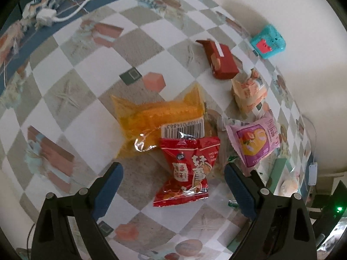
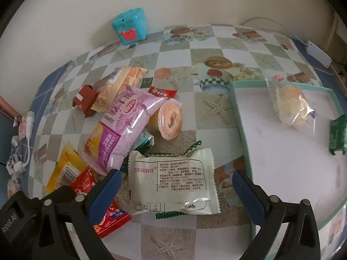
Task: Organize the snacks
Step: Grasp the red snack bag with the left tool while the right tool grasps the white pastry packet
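Observation:
A pile of snack packets lies on the checkered tablecloth. My left gripper (image 1: 173, 173) is open just above a red packet (image 1: 186, 171), which lies between its blue fingers with gaps on both sides. Behind it sits an orange packet (image 1: 160, 117), with a pink packet (image 1: 253, 143), a peach packet (image 1: 249, 91) and a dark red box (image 1: 221, 60) to the right. My right gripper (image 2: 175, 182) is open over a white packet (image 2: 171, 182), printed side up, untouched by the pads. A pink packet (image 2: 123, 127) and a jelly cup (image 2: 170, 119) lie behind it.
A white tray with a mint rim (image 2: 243, 125) lies at the right, holding a clear-wrapped bun (image 2: 290, 104) and a green packet (image 2: 338, 134). A teal toy box (image 2: 130, 26) stands by the wall. Cables and small items (image 1: 49, 15) clutter the table's far left edge.

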`<state>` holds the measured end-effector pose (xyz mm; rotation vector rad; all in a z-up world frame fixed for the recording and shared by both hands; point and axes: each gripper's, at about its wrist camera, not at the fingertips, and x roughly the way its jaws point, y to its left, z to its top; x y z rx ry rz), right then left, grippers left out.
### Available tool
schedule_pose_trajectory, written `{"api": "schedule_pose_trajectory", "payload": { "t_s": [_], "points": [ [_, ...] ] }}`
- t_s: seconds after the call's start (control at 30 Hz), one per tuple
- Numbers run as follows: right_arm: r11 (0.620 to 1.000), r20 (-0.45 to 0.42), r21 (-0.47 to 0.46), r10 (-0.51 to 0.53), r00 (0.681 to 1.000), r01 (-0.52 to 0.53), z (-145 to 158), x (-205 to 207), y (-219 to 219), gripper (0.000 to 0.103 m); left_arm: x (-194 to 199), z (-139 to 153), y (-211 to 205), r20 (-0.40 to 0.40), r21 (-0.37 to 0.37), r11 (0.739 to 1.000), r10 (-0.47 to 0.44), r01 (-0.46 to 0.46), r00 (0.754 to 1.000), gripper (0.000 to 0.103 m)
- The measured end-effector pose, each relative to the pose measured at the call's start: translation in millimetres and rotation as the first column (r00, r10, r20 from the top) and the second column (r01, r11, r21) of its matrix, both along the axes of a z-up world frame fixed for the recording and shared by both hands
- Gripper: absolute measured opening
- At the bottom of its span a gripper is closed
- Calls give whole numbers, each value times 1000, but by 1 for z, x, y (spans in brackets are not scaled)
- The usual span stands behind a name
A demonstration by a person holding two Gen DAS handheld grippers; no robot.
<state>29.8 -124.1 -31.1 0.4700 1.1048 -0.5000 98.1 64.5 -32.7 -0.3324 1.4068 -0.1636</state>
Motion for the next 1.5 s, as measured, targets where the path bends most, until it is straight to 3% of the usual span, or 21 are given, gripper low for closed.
{"api": "schedule_pose_trajectory", "payload": {
  "t_s": [0.2, 0.47, 0.7, 0.8, 0.93, 1.1, 1.5],
  "points": [
    [1000, -10, 20, -12, 1000, 12, -11, 2, -5, 102, 3, -11, -5, -33, -3, 1000, -3, 3, 999, 94],
    [999, 11, 44, -8, 1000, 8, -11, 0, -7, 76, 4, -19, -8, -64, -26, 1000, -13, 11, 998, 94],
    [997, 23, 76, -34, 999, 32, -9, -7, -16, 65, 4, -21, -14, -67, -23, 999, -26, 25, 997, 92],
    [996, 22, 76, -44, 999, 42, -7, -10, -19, 57, 5, -23, -22, -69, -17, 999, -43, 42, 997, 81],
    [996, 22, 82, -45, 999, 43, -5, -13, -21, 54, 3, -23, -29, -55, 5, 998, -70, 70, 996, 74],
    [993, 31, 108, -52, 998, 48, -4, -17, -25, 48, 2, -22, -37, -44, 29, 995, -91, 93, 995, 46],
    [992, 74, 120, -42, 996, 33, 5, -24, -30, 37, -2, -14, -46, -15, 28, 996, -85, 85, 996, 35]
  ]
}}
